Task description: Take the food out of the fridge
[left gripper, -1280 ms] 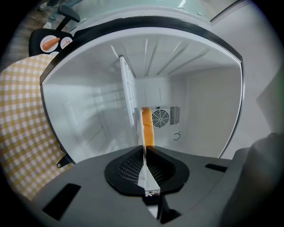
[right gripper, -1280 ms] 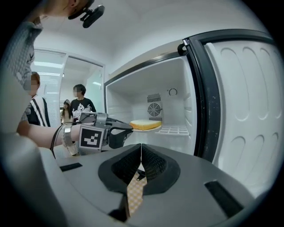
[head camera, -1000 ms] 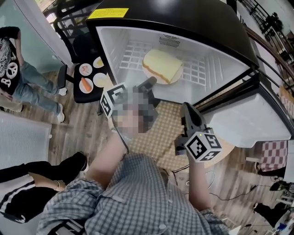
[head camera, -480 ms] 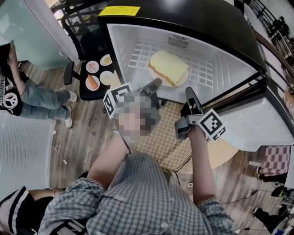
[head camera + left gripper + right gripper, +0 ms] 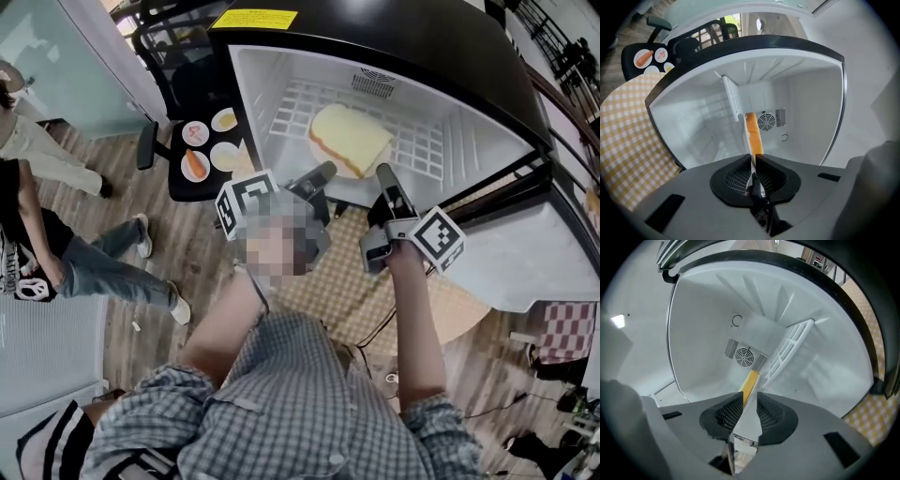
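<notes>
Bread (image 5: 349, 139) on fridge shelf (image 5: 427, 150), dead ahead of both | long axis crosswise to them | left fingers (image 5: 736, 176) barely parted, just opening, empty | right fingers (image 5: 771, 413) parted, empty | left looks nearer

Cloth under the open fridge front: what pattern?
The cloth is a yellow-and-white gingham check. It shows best in the left gripper view.

In the head view, the small plates (image 5: 208, 145) on the chair (image 5: 190, 190) at ten o'clock carry bits too tiny to name (one looks orange). The sandwich (image 5: 352, 139) covers most of its plate (image 5: 326, 161). The fridge door (image 5: 548, 255) runs off at three o'clock, and a person (image 5: 84, 267) at nine o'clock is cut off.
</notes>
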Demonstrator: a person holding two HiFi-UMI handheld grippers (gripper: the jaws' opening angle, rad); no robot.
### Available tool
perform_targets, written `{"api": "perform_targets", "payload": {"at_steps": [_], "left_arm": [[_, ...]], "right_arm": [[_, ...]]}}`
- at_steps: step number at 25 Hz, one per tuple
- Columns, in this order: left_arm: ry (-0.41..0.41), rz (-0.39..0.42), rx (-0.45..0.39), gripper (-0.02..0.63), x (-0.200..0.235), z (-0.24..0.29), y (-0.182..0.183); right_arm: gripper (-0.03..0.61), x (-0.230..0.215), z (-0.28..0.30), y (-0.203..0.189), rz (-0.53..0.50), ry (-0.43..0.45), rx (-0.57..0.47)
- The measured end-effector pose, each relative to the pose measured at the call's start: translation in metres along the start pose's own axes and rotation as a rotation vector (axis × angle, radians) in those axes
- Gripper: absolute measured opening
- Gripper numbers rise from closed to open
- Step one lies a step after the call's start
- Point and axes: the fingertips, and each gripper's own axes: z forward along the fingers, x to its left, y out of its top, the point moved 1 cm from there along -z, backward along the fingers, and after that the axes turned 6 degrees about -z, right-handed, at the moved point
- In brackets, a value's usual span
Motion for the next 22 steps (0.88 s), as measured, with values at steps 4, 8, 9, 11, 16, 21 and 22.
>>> {"api": "perform_targets", "payload": {"at_steps": [4,8,9,11,16,21,22], "left_arm": [[0.001,0.019,0.003,0.032,0.001,-0.001,-0.001],[-0.002,0.042,0.011,0.032,0.000,-0.005,-0.005],[-0.002,0.048,0.015,0.032,-0.001,-0.006,-0.006],[-0.003,0.057,0.023,0.032,-0.002,-0.008,-0.010],[-0.004,0.086,0.037,0.032,-0.006,-0.014,-0.021],[-0.010,0.105,0.045,0.032,-0.011,-0.022,-0.034],[-0.011,0.109,0.048,0.032,-0.012,-0.023,-0.037]], "right_arm": [[0.048,0.001,0.001,-0.001,-0.013,-0.007,0.002],[0.047,0.005,-0.004,-0.003,-0.034,-0.010,0.005],[0.047,0.006,-0.007,-0.003,-0.039,-0.009,0.004],[0.046,0.008,-0.011,-0.004,-0.046,-0.007,0.002],[0.047,0.011,-0.026,-0.008,-0.041,-0.005,-0.009],[0.046,0.016,-0.043,-0.010,-0.045,0.000,-0.016],[0.046,0.016,-0.047,-0.010,-0.043,-0.005,-0.018]]}}
